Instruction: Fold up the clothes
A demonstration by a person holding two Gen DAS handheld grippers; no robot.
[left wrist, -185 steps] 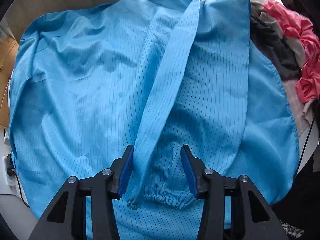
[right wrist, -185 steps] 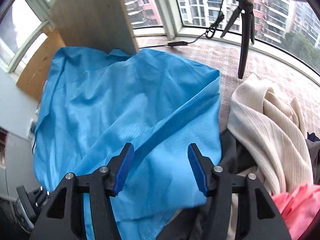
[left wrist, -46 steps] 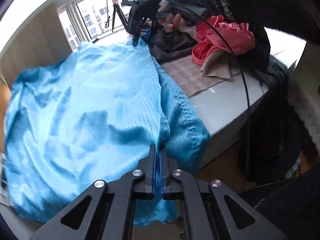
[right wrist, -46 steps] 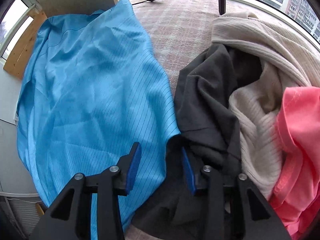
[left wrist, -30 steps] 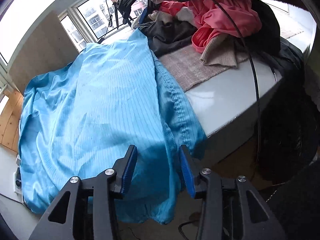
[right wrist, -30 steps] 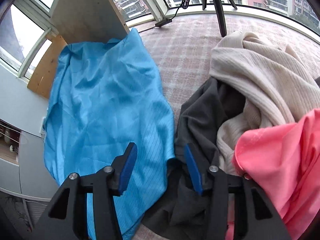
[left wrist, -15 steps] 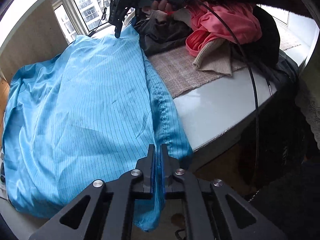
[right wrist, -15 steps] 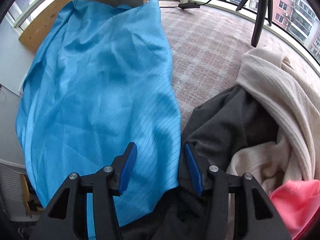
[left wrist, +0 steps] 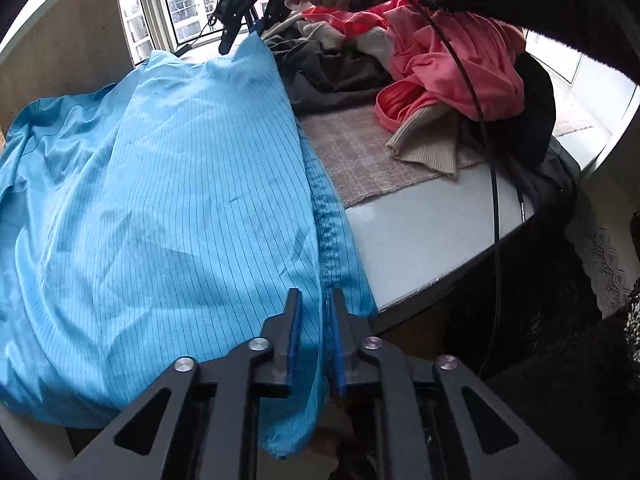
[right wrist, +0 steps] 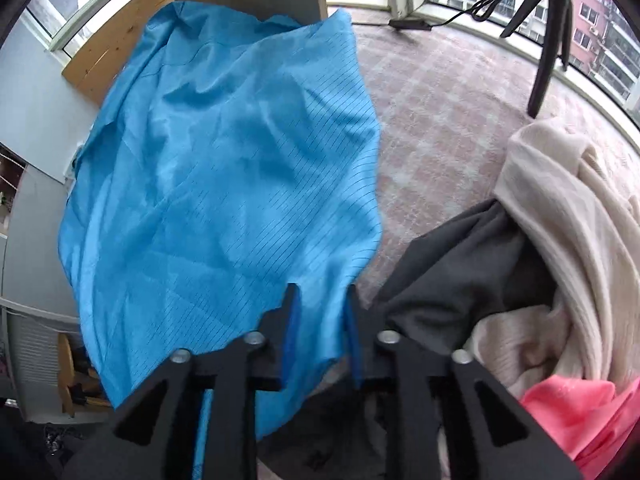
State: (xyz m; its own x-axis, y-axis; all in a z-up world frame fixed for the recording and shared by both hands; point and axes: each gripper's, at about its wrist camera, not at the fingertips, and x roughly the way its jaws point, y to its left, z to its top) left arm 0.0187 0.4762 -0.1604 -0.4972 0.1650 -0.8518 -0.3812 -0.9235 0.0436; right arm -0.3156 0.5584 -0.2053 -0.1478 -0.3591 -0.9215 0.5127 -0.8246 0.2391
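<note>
Table, carrying all the laundry, has a pale bare front corner and a checked mat over its further part. Blue pinstriped garment covers the left half of it, spread in a long band with its sides turned in; its near end hangs over the front edge, and its far end reaches the wooden panel by the window. Heap of other clothes, pink, beige and dark grey, sits well to the right of it and partly on the mat.

Left claw stands at the near right corner of the garment, its blue pads narrowed round the stitched hem with a slim gap showing on each side of the cloth, so whether the pinch is complete cannot be told. Right claw has cloth of the same garment's right edge between its pads, which sit wider; a firm hold cannot be confirmed there either. In the left view its tips meet a raised peak of blue fabric at the far right corner.

Step in hand, as judged: taking the right-hand edge at both ends, fit either for a further lengthwise fold or for smoothing one already laid. Next move calls for both pinches to be secure and the edge kept taut between them, clear of the heap.
</note>
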